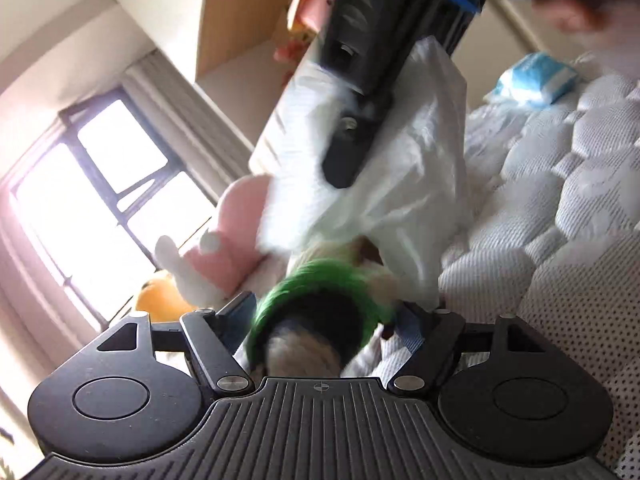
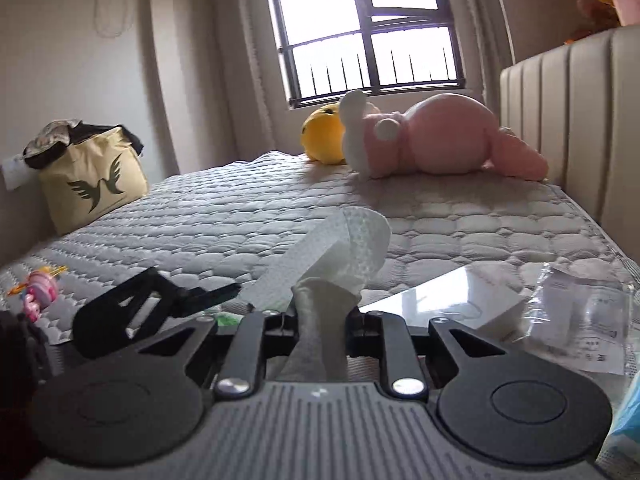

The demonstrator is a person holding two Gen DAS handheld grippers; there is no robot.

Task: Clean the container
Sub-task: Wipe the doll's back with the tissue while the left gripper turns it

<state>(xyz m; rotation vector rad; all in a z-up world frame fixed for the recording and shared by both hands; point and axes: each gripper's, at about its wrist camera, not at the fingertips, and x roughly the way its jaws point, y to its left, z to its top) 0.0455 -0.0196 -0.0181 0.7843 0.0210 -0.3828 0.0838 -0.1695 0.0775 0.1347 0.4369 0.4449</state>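
In the left wrist view my left gripper (image 1: 326, 316) is shut on a small round container (image 1: 288, 292) with a green rim, blurred, its dark opening turned toward the camera. My right gripper (image 1: 348, 152) comes down from above, shut on a white wipe (image 1: 400, 184) that hangs over the far side of the container. In the right wrist view the right gripper (image 2: 322, 320) pinches the bunched wipe (image 2: 344, 248), which sticks up and fans out. The left gripper (image 2: 160, 304) shows as a black shape low on the left, with a bit of green beside it.
All of this is over a quilted grey mattress (image 2: 240, 216). On it lie a pink plush rabbit (image 2: 440, 136), a yellow plush (image 2: 322, 136), a beige bag (image 2: 92, 176), a white box (image 2: 452, 300), clear packaging (image 2: 588, 320), a pink toy (image 2: 36, 292) and a blue wipes pack (image 1: 536, 76).
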